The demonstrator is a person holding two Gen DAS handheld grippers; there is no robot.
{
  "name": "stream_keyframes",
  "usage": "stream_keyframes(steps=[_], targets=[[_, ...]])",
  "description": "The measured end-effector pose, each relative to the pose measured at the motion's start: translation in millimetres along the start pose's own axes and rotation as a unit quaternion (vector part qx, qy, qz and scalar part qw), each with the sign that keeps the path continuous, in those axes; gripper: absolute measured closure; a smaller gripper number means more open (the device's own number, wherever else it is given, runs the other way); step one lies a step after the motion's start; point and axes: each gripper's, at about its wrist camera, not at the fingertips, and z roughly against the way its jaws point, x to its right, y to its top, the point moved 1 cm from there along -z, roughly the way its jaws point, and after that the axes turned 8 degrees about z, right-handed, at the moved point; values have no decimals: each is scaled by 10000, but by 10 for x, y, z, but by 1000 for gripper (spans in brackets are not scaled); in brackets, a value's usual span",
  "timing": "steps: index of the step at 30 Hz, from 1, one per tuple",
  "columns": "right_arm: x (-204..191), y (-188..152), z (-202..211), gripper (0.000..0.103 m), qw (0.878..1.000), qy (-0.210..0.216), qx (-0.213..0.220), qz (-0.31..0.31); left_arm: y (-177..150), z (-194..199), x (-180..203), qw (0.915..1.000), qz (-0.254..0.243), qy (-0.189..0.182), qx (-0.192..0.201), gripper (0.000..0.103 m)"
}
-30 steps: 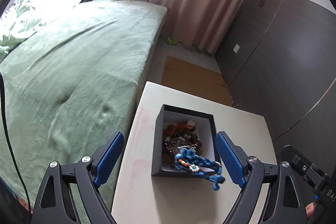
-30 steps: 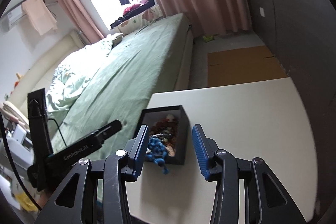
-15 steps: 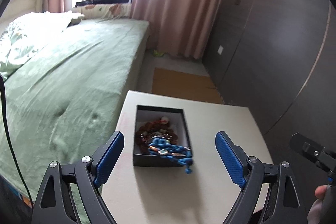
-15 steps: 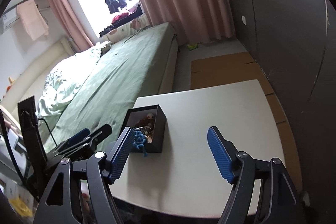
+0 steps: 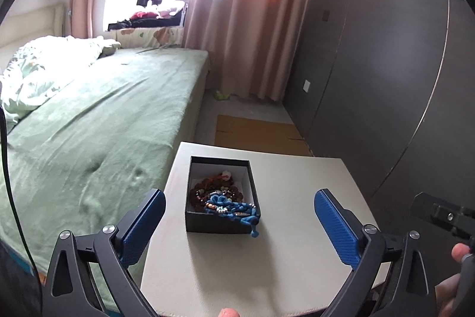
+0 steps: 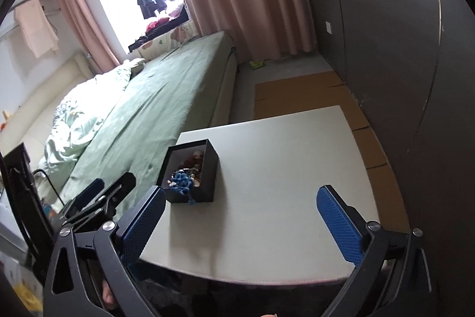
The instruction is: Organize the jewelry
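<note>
Green-covered bed (image 5: 98, 121) along the left, crumpled pale quilt (image 5: 44, 73) at its far end, running right up beside the left edge of the bench (image 5: 297, 257). Window beyond the bed, dark clothes hanging in it, pink curtains (image 5: 252, 20) to either side.

Pale bench in the foreground. Near its left edge, toward the far left corner, a small black box (image 5: 221, 223) with a white lining, open on top. Inside, a heap of jewelry: brown and red beads (image 5: 213, 186) toward the far end, a blue braided bracelet (image 5: 230, 205) on top at the near end. Bracelet's knotted tail (image 5: 253, 229) draped over the near right corner of the box, hanging down the outer wall, short of the bench top or just touching; cannot tell which.

Left claw (image 5: 240, 228) hovering over the near part of the bench, jaws opening, spread wide, blue pads well apart on either side of the box. Box seen between the pads but farther off, touched by neither. Nothing gripped.

Right claw (image 6: 240, 223) above the near edge of the bench, jaws opening too, likewise wide and empty, only bare bench top between the pads. Box beyond its left pad, up and to the left in the right wrist view.

Flattened cardboard (image 5: 258, 134) on the floor past the far edge of the bench. Dark panelled wall (image 5: 386, 79) along the right.
</note>
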Motion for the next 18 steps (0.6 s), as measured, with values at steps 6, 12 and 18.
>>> stream_keyframes(steps=[6, 12, 18], targets=[[18, -80, 113, 1, 9999, -73, -56, 70, -120, 105, 39, 10000, 15, 49, 35, 3], [16, -139, 140, 0, 9997, -146, -135, 144, -139, 171, 70, 9999, 42, 74, 124, 3], [-9, -182, 184, 0, 9993, -219, -118, 266, -148, 197, 95, 9998, 25, 68, 159, 3]])
